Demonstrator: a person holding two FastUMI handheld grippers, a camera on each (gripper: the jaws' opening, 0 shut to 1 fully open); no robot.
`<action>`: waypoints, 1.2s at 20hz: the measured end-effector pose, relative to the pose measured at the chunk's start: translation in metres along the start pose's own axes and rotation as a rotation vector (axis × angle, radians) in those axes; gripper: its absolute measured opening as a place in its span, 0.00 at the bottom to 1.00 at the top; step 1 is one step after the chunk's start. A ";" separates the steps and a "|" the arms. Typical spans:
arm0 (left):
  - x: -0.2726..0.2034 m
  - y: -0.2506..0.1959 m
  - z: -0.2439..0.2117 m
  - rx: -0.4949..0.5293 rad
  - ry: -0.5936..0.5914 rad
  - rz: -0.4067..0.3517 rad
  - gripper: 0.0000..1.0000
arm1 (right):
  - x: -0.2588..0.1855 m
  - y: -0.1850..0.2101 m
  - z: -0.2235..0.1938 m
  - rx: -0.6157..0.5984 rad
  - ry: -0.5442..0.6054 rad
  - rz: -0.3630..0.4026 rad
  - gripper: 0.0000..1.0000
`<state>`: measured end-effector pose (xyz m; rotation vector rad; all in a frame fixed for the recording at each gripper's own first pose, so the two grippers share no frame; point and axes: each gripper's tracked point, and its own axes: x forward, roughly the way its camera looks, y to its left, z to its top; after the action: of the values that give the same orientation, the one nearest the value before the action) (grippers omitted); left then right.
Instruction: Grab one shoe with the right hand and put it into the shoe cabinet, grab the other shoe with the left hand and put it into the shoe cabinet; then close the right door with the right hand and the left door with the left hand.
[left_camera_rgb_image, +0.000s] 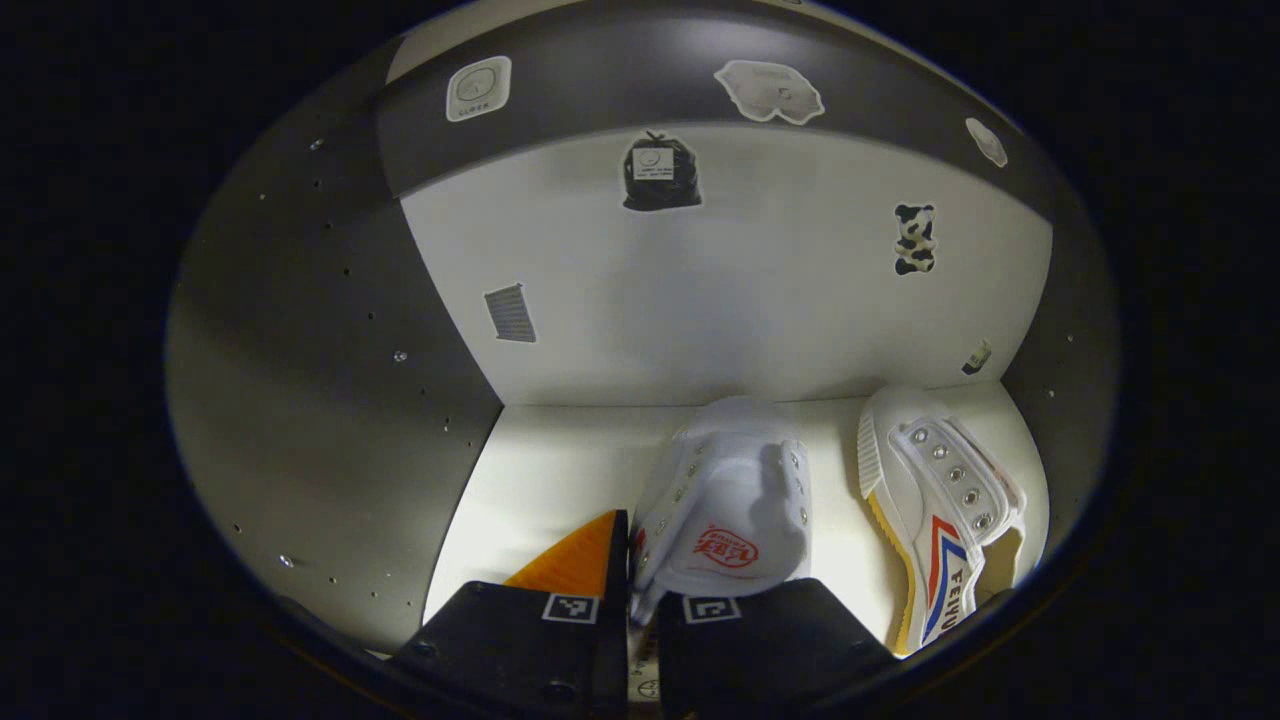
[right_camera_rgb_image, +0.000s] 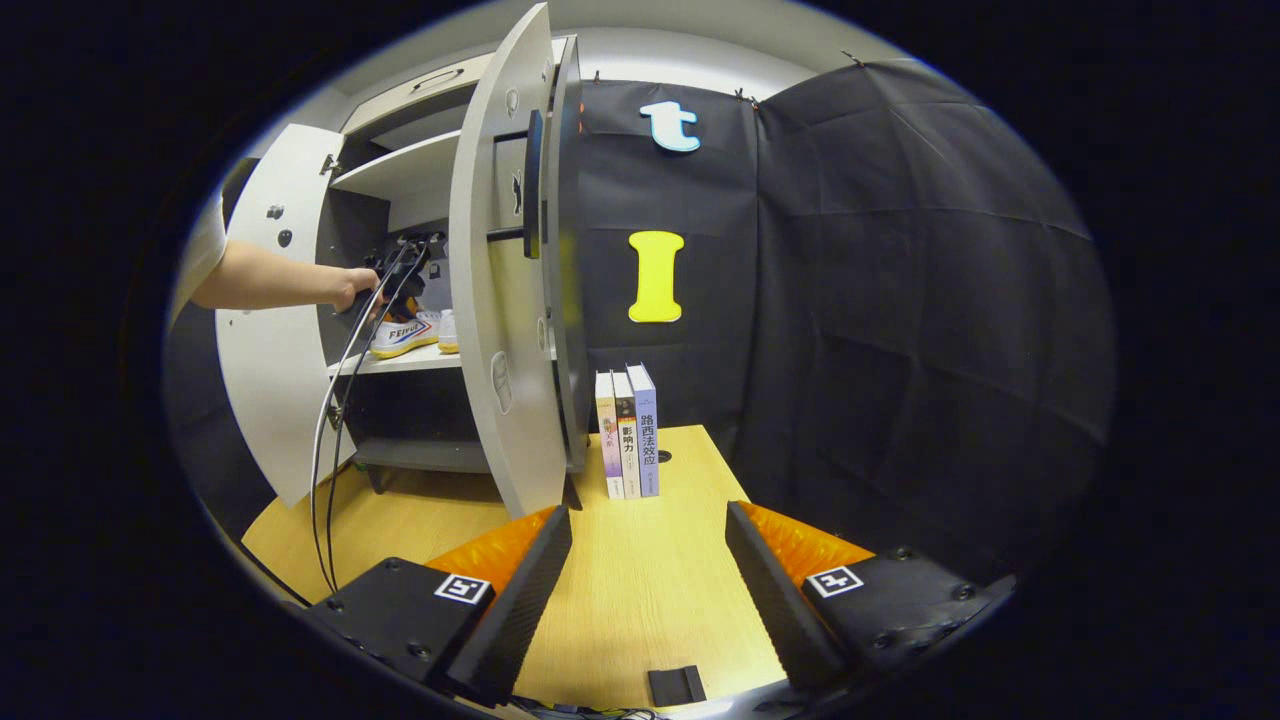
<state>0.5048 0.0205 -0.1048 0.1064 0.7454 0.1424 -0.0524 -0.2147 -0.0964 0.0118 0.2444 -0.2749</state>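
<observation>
In the left gripper view, my left gripper (left_camera_rgb_image: 630, 590) is inside the shoe cabinet, its fingers nearly together and pinching the near edge of a white shoe (left_camera_rgb_image: 725, 500) with a red logo on its tongue. That shoe rests on the pale shelf (left_camera_rgb_image: 540, 480). A second white shoe (left_camera_rgb_image: 940, 500) with red and blue stripes lies to its right on the same shelf. In the right gripper view, my right gripper (right_camera_rgb_image: 648, 512) stands open over the wooden table (right_camera_rgb_image: 640, 600), holding nothing. Farther off, a hand holds the left gripper (right_camera_rgb_image: 400, 265) inside the cabinet above the striped shoe (right_camera_rgb_image: 400, 335).
Both cabinet doors stand open: the left door (right_camera_rgb_image: 265, 330) and the right door (right_camera_rgb_image: 500, 300), whose edge faces my right gripper. Three books (right_camera_rgb_image: 628, 430) stand upright beside the right door. Cables (right_camera_rgb_image: 330, 450) hang from the cabinet. Stickers dot the cabinet's back wall (left_camera_rgb_image: 700, 300).
</observation>
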 end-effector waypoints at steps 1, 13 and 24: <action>-0.007 0.002 0.001 -0.004 -0.006 0.004 0.17 | 0.000 0.001 0.001 0.006 -0.003 0.005 0.99; -0.198 0.004 -0.048 0.008 -0.353 -0.077 0.97 | 0.006 -0.029 0.031 0.058 -0.061 0.015 0.99; -0.371 0.024 -0.163 -0.243 -0.632 -0.121 0.95 | 0.020 -0.034 0.104 0.056 -0.138 0.087 0.99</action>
<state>0.1223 -0.0099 0.0271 -0.1233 0.0995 0.0757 -0.0182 -0.2574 0.0008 0.0589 0.0981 -0.1954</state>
